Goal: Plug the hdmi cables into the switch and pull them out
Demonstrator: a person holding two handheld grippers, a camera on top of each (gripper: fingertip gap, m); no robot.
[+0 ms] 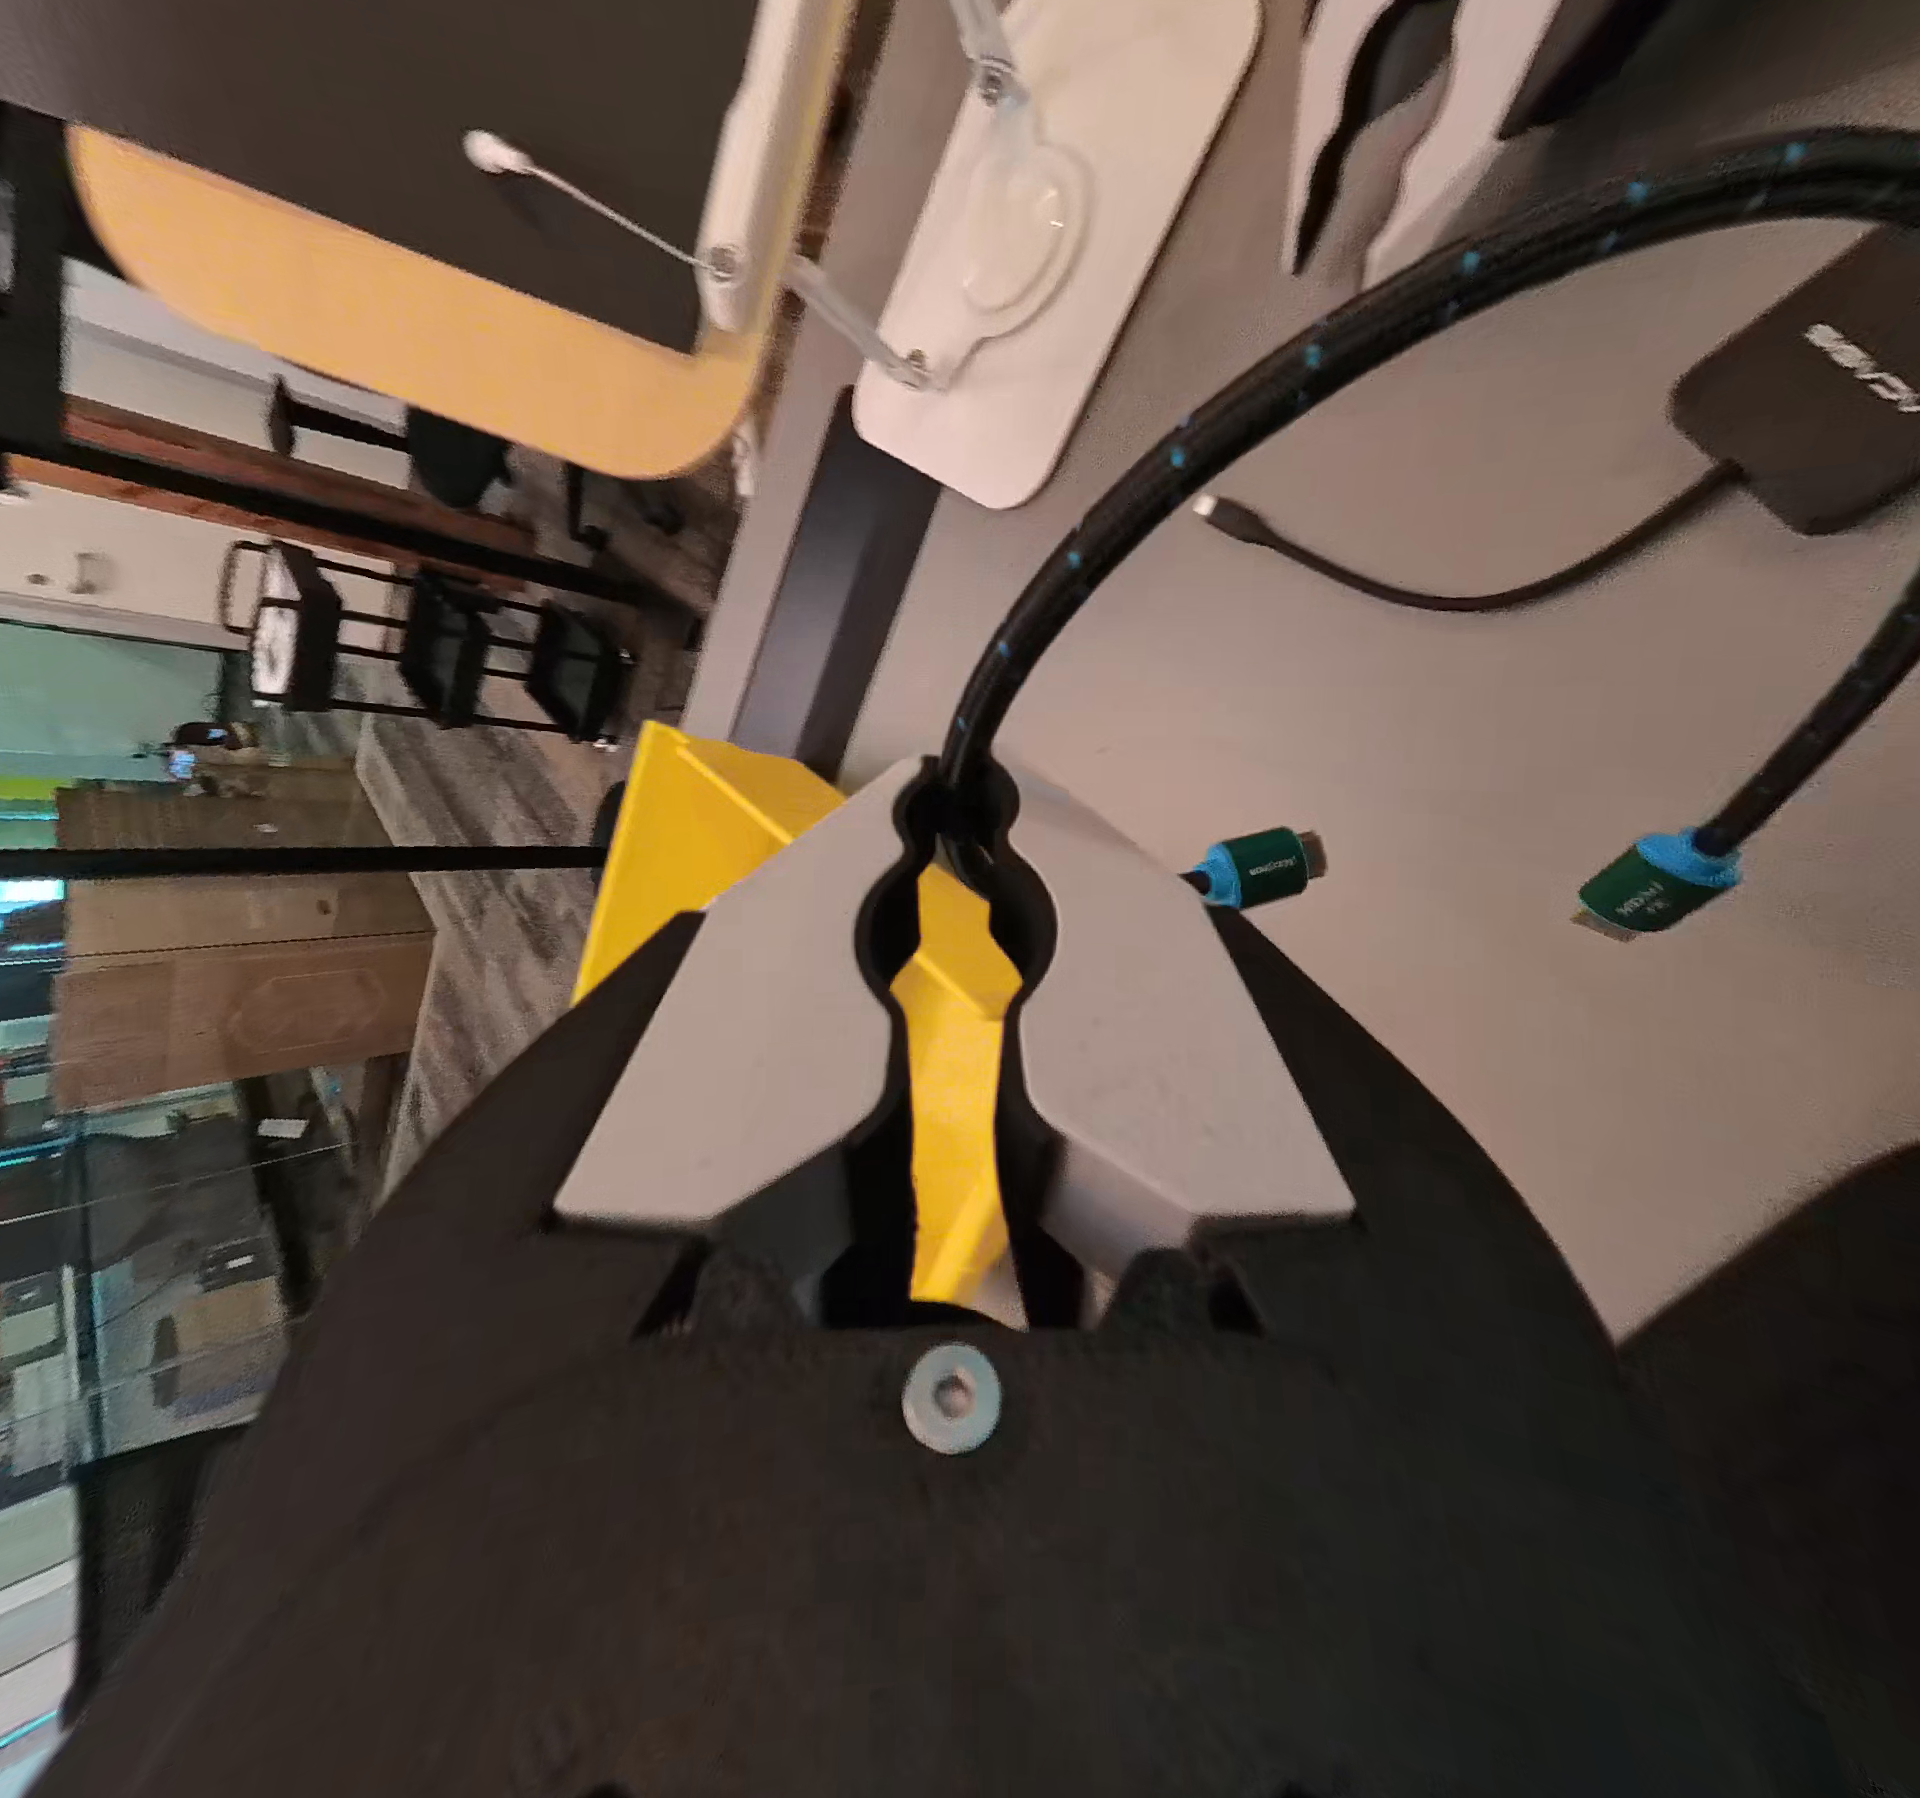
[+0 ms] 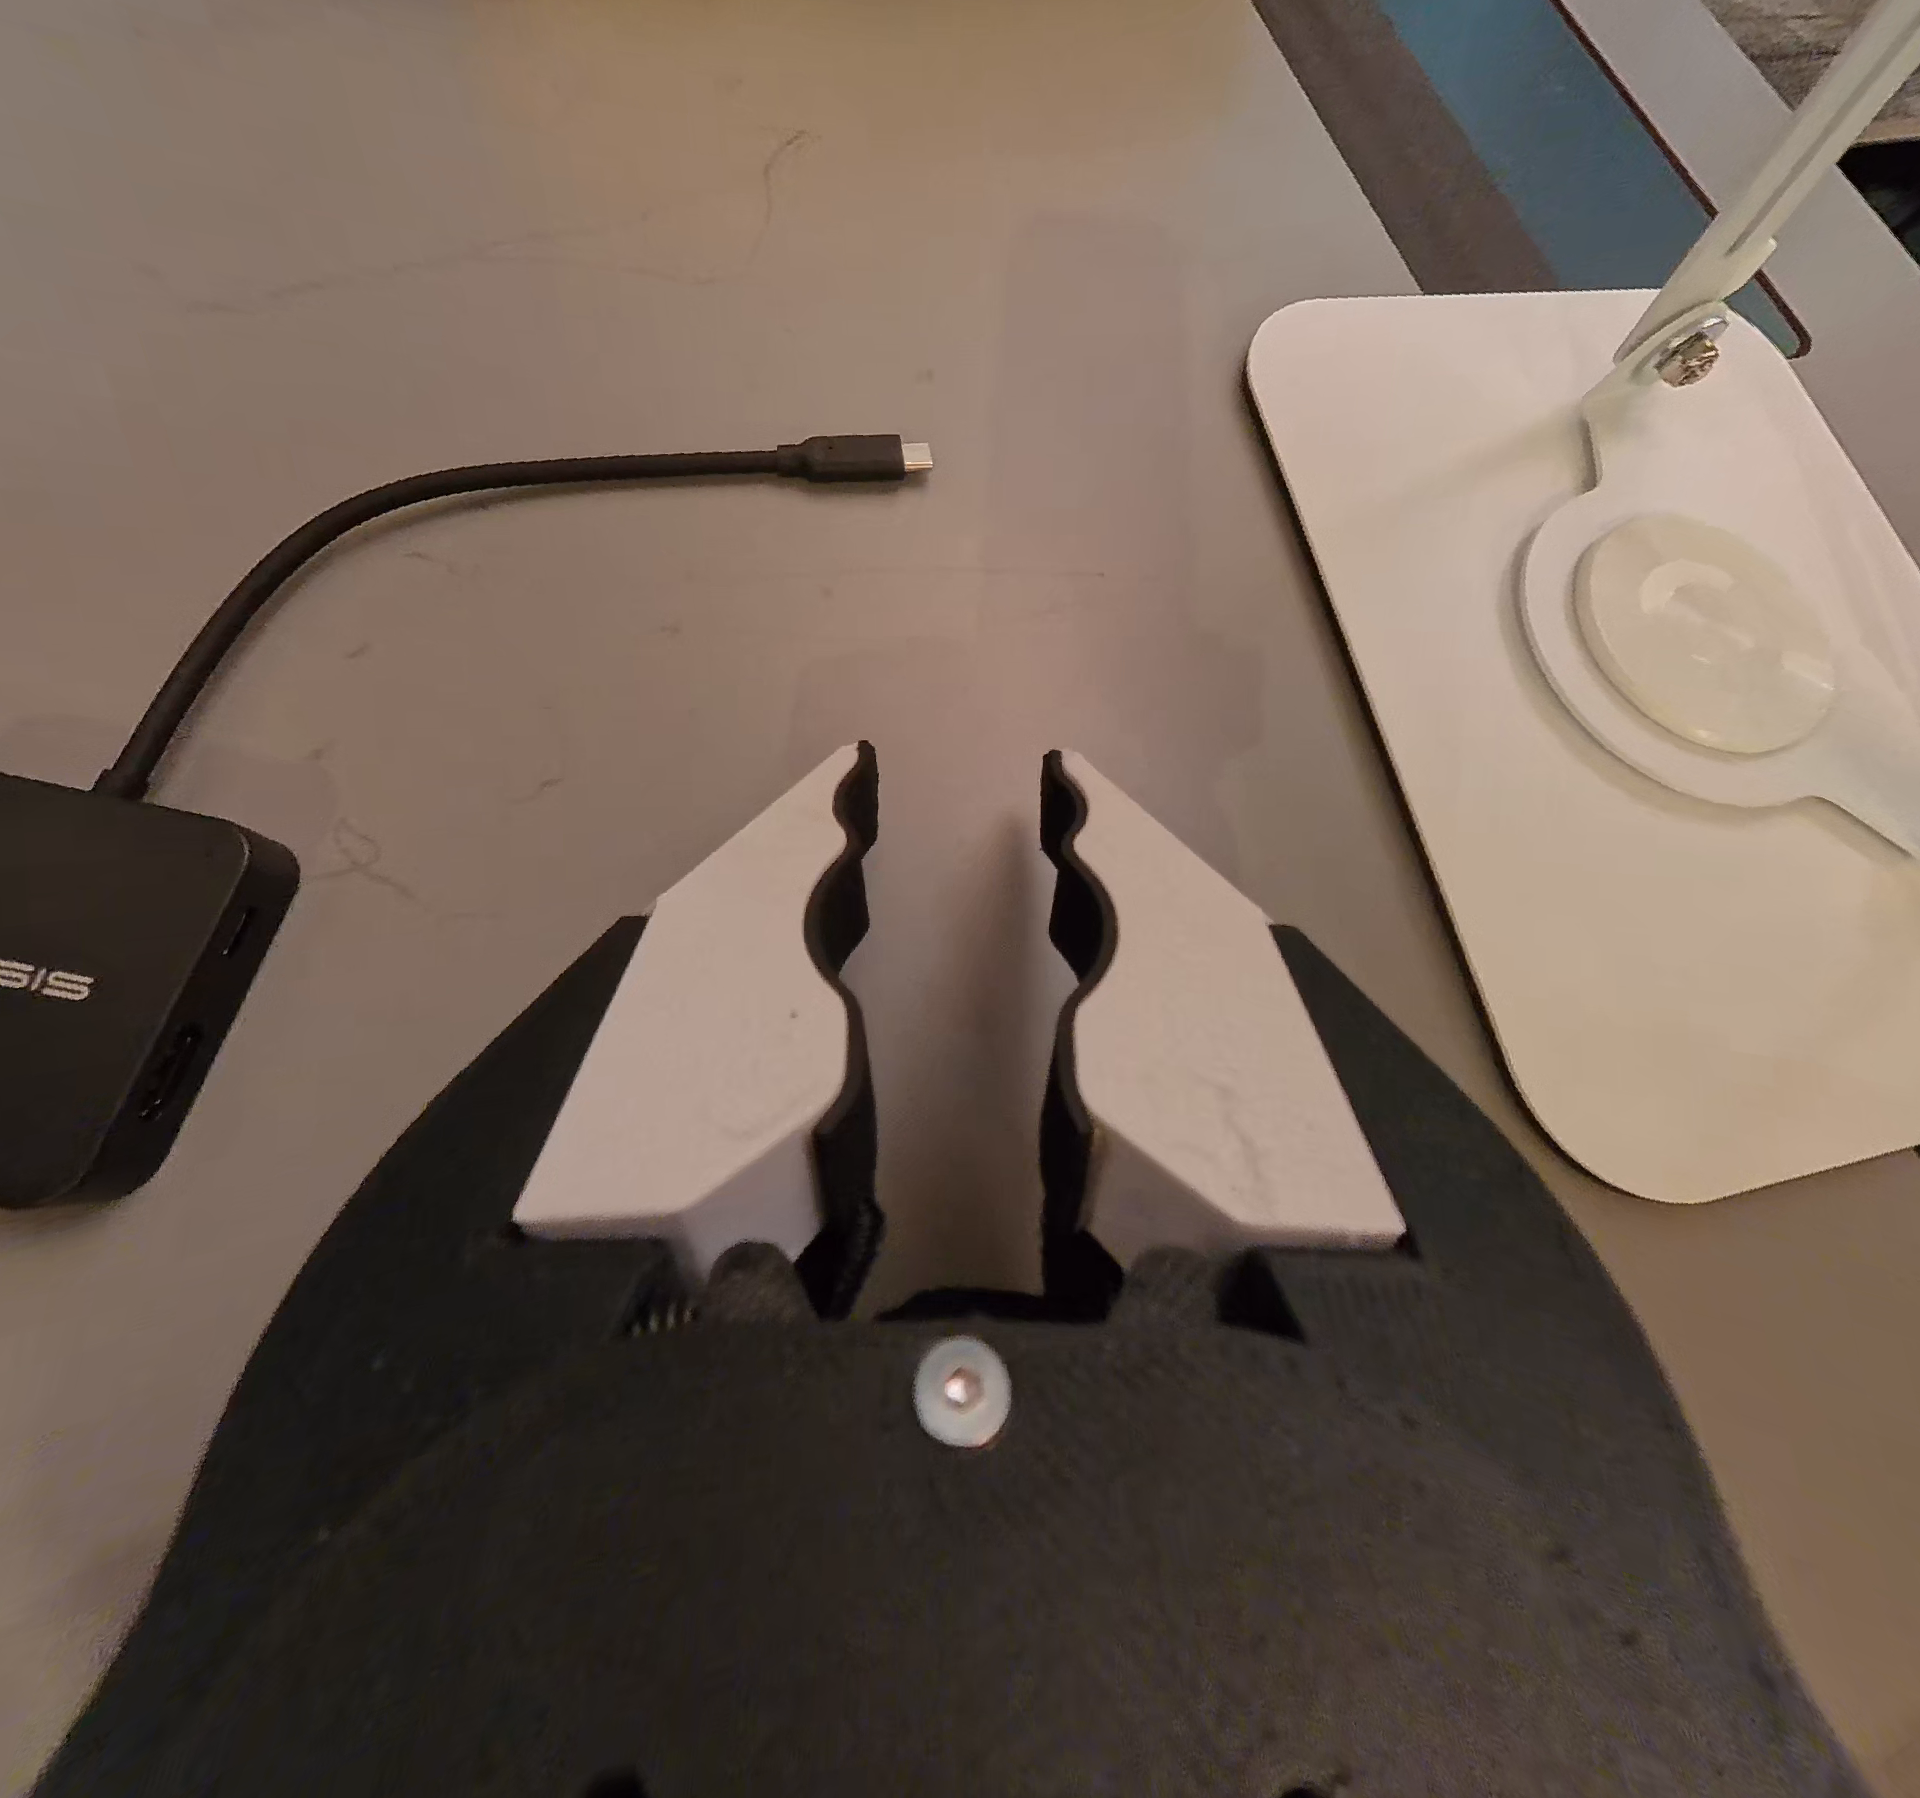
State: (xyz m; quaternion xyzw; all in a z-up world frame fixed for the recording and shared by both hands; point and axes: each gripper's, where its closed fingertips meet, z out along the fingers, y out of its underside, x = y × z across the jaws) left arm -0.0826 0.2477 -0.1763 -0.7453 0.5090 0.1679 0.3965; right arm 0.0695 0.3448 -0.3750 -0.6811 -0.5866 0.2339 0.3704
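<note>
Braided black-and-blue cable [image 1: 1226,429] is pinched at the very tips of our left gripper [image 1: 951,818], its fingers closed on the cord, not on a plug, so we judge we are lifting or dragging the lead by its middle to bring an end within reach. The wrist is rolled, which is why the grey table [image 1: 1351,917] stands on its side in that view. One green plug [image 1: 1262,865] lies on the table just beside our left fingertip, and a second green plug [image 1: 1652,891] hangs off the cable a little further on, near the table. The yellow box [image 1: 707,834] shows behind our fingers, towards the table's far edge.

In the right wrist view, the switch [image 2: 114,1010] sits at the table's left side with its ports facing the middle, free for a plug. Its short lead [image 2: 499,491] curls across the surface, unplugged. Our right gripper [image 2: 961,761] hovers over bare table, jaws moderately parted and empty, probably waiting to take a plug or steady the switch. The white stand base [image 2: 1455,813] occupies the right edge, clear of the work
</note>
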